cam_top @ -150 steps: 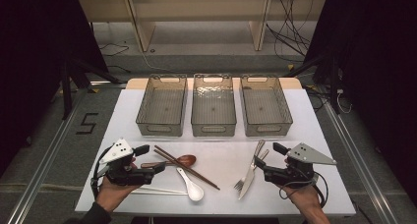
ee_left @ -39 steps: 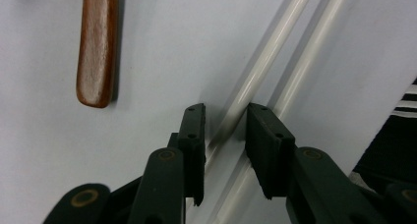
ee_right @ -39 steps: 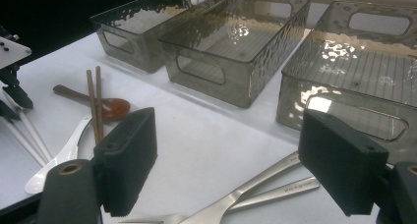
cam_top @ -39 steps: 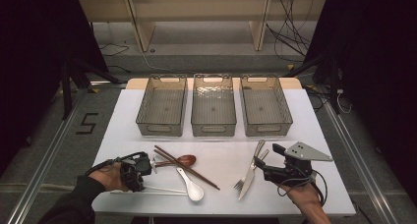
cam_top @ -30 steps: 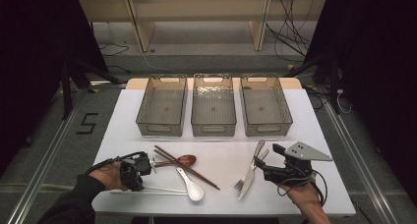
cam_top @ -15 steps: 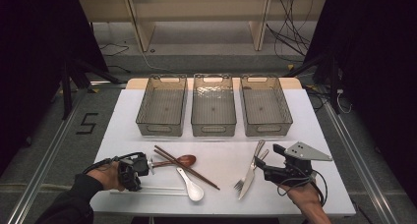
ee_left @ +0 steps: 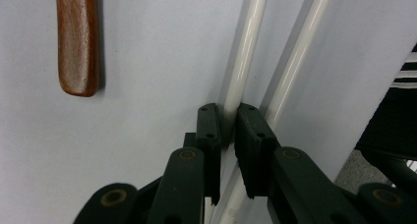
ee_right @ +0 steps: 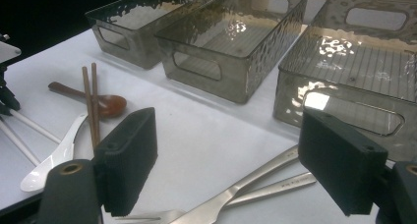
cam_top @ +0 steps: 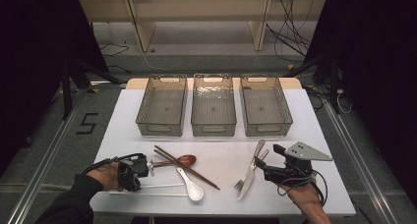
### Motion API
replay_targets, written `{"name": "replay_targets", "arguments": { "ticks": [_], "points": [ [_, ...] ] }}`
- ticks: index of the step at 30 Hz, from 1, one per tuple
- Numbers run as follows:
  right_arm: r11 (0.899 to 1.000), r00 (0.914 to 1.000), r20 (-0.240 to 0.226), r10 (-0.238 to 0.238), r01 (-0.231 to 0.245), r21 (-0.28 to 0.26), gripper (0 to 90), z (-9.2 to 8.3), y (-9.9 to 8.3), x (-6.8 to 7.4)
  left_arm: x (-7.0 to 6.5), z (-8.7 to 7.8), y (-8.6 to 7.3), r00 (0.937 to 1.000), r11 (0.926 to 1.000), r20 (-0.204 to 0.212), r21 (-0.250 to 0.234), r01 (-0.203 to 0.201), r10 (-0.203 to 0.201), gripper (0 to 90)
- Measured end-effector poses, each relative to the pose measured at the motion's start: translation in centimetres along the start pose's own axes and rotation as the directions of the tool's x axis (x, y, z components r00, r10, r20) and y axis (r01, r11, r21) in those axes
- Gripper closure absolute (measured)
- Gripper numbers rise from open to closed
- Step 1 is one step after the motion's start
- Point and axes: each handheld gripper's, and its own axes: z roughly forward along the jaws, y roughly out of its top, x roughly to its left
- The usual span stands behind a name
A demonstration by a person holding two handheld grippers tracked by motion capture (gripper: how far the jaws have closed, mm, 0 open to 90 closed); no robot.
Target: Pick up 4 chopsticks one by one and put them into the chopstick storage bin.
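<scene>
Probably lab: black curtains [cam_top: 29,62], floor cables [cam_top: 285,32], taped floor number [cam_top: 87,123].

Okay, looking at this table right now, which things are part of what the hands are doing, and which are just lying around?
In use:
- left gripper, shut on one white chopstick
- right gripper, open, near the fork and knife

Lying about:
- second white chopstick
- brown chopsticks
- wooden spoon
- white spoon
- three bins, apparently empty
</scene>
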Motion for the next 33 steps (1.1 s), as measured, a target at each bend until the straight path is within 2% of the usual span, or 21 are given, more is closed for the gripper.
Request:
{"name": "replay_targets", "arguments": {
  "ticks": [2, 18, 23, 29, 33],
  "points": [
    [1.0, 1.0, 0.0, 0.0, 0.0, 0.0, 23.8, 0.0, 0.0, -0.01, 0.05, -0.04, -0.01, 0.9999, 0.9998, -0.002, 0.004, -0.017, 0.017, 80.9],
    [1.0, 1.0, 0.001, -0.001, 0.001, 0.003, 23.9, 0.02, -0.01, -0.02, -0.04, -0.02, -0.18, 0.9998, 0.9998, 0.006, -0.003, -0.019, 0.019, 83.7],
    [1.0, 1.0, 0.001, -0.001, 0.001, 0.005, 23.9, 0.03, -0.02, -0.02, -0.02, -0.22, -0.12, 0.9993, 0.9993, -0.009, 0.007, -0.036, 0.036, 84.0],
    [1.0, 1.0, 0.001, -0.001, 0.001, 0.006, 23.9, 0.03, -0.02, -0.01, -0.03, -0.4, -0.12, 0.9994, 0.9993, -0.009, 0.02, -0.032, 0.033, 84.2],
    [1.0, 1.0, 0.002, -0.001, 0.001, 0.006, 23.9, 0.03, -0.02, -0.01, 0.05, -0.55, -0.37, 0.9998, 0.9998, -0.01, 0.014, -0.016, 0.016, 84.3]
  ]
}}
